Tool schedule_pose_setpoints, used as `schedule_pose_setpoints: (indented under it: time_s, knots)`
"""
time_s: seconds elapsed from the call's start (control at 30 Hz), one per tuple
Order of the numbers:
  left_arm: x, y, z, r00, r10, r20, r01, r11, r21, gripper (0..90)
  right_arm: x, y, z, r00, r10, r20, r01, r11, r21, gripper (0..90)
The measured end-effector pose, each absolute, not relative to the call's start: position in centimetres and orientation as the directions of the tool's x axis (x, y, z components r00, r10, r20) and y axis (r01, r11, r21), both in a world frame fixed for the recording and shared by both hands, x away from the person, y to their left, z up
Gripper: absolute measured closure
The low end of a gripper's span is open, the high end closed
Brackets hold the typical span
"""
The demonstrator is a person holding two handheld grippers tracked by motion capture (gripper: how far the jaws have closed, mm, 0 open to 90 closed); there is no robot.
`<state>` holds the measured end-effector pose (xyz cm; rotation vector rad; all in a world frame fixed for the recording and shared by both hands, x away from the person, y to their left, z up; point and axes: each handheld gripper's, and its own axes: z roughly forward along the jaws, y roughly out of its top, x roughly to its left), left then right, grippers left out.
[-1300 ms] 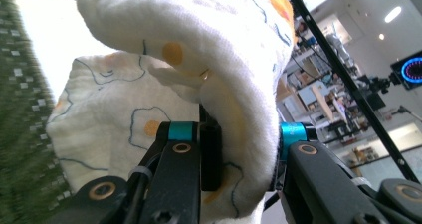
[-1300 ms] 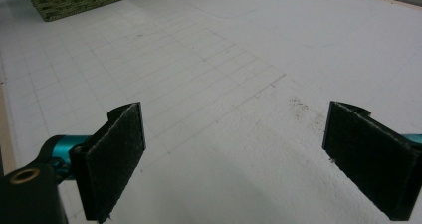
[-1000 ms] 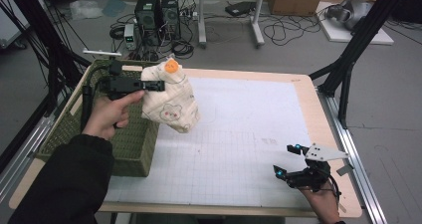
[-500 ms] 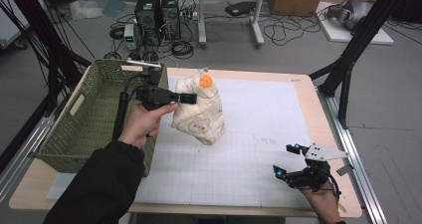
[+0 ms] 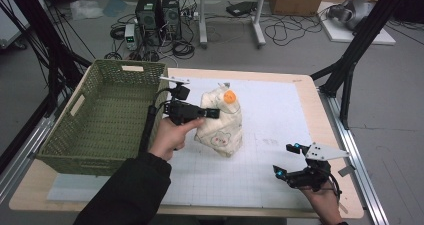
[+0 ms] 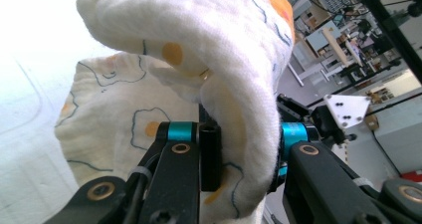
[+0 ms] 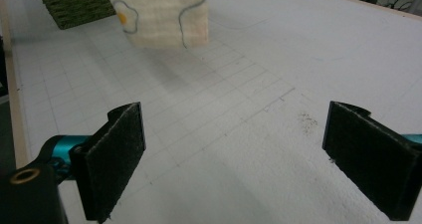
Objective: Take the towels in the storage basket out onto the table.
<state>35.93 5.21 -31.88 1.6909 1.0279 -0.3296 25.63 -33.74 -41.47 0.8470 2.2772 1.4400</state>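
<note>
A cream cloth (image 5: 223, 129) printed with orange spots and blue outlines hangs over the white gridded mat (image 5: 280, 110), just right of the green woven basket (image 5: 75, 157). My left gripper (image 5: 212, 113) is shut on the cloth's upper fold, and a hand holds the gripper at the basket's right wall. In the left gripper view the cloth (image 6: 209, 45) drapes over and between the jaws of the left gripper (image 6: 249, 149). My right gripper (image 5: 286, 158) stands open near the table's front right with nothing between its pads. In the right gripper view the right gripper (image 7: 239, 159) faces the cloth's lower edge (image 7: 159, 15), which hangs just off the mat.
The basket takes up the table's left third, and its corner (image 7: 74, 2) appears in the right gripper view. Black frame posts (image 5: 350, 70) rise at the table's far right. Computer towers (image 5: 157, 10) and cables lie on the floor beyond the far edge.
My left gripper has carried the cloth rightward from above the basket to over the mat. The right gripper has stayed where it was, open.
</note>
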Motion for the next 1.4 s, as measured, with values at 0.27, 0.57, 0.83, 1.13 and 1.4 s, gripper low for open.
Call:
schedule_pose_setpoints:
  time_s: [0.27, 0.57, 0.83, 1.13, 1.4]
  knots:
    - [36.0, 2.6, -35.1, 0.560, 0.520, -0.645, 0.786, -0.088, 0.612, 76.1, 26.0, -33.4, -41.4, -0.775, 0.629, 0.059, 0.320, 0.310, 0.895, 8.9]
    - [37.1, 0.3, -38.7, 0.563, 0.603, -0.565, 0.773, -0.144, 0.617, 73.6, 26.4, -32.9, -41.3, -0.786, 0.614, 0.070, 0.324, 0.312, 0.893, 16.3]
    - [38.3, -1.5, -41.7, 0.554, 0.674, -0.489, 0.766, -0.184, 0.615, 71.8, 27.4, -31.6, -41.4, -0.820, 0.569, 0.063, 0.313, 0.353, 0.882, 37.7]
    - [38.6, -2.8, -43.6, 0.570, 0.715, -0.403, 0.738, -0.231, 0.634, 69.5, 29.6, -28.6, -42.7, -0.866, 0.499, 0.033, 0.307, 0.479, 0.822, 53.3]
    - [38.4, -1.5, -42.0, 0.616, 0.660, -0.430, 0.690, -0.189, 0.699, 46.4, 31.0, -26.6, -44.6, -0.893, 0.448, 0.041, 0.329, 0.589, 0.738, 74.2]
